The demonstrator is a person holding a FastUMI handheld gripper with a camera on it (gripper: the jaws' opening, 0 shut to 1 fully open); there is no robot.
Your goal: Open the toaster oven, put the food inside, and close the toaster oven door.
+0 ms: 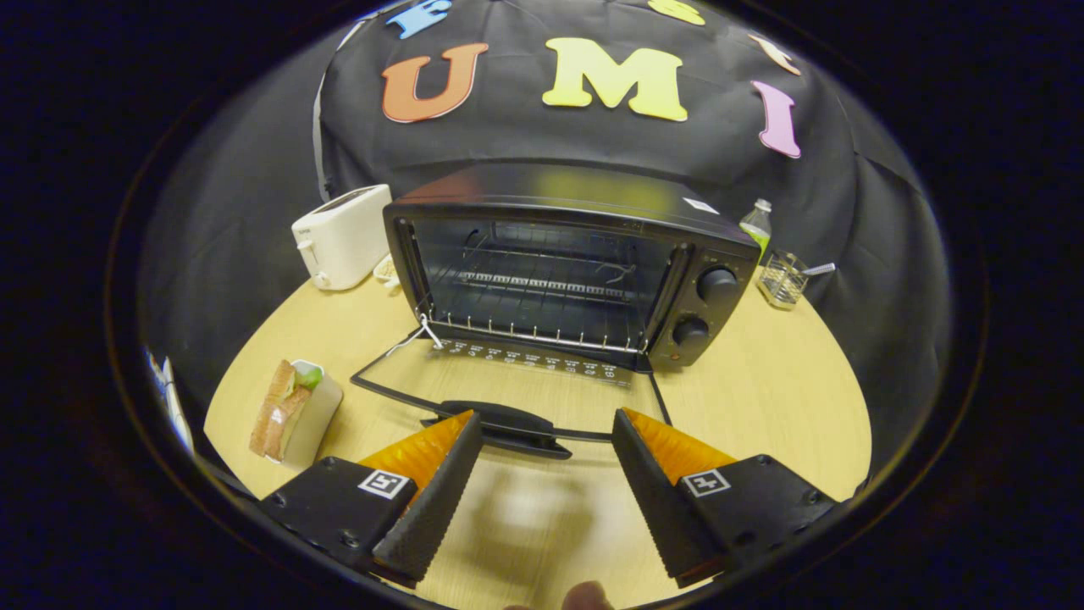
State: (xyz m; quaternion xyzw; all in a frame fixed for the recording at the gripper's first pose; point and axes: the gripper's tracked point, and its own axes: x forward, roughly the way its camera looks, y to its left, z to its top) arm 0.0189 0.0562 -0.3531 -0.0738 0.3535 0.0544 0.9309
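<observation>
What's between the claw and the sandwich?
Just bare wooden table. The open claw sits by the toaster oven's door handle, and the sandwich in its holder lies off to its left, nothing between them.

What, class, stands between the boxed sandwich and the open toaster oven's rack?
Nothing visible does: the sandwich in its white box sits left of the lowered glass door; the black toaster oven gapes. The tongs hang open, holding nothing.
</observation>
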